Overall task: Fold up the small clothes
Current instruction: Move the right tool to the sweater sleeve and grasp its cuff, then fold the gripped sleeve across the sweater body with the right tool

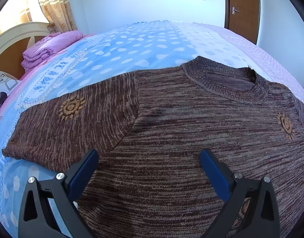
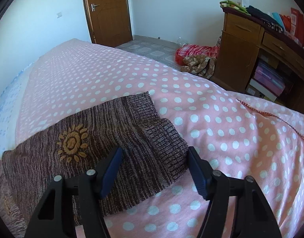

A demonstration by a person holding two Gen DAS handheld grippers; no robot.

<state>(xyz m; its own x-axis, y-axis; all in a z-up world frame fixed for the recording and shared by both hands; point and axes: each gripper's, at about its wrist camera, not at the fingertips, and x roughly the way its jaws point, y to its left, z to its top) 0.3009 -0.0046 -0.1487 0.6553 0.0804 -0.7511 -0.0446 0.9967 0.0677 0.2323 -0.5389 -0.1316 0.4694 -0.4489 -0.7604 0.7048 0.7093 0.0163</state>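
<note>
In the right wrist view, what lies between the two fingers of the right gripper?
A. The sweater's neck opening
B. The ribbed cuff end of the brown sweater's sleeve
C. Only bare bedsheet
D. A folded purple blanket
B: the ribbed cuff of the brown sweater lies between the right gripper fingers.

Sweater lies flat on the bed, collar toward the far side, one sleeve stretched out to the left. Folded bedding sits at the headboard, far left. Door behind the bed, far right. Left gripper hangs over the sweater's body, jaws apart. In the right wrist view, the other sleeve's cuff lies between the fingers of the right gripper, jaws apart. Cabinet stands right of the bed; clothes pile on the floor beside it.
</note>
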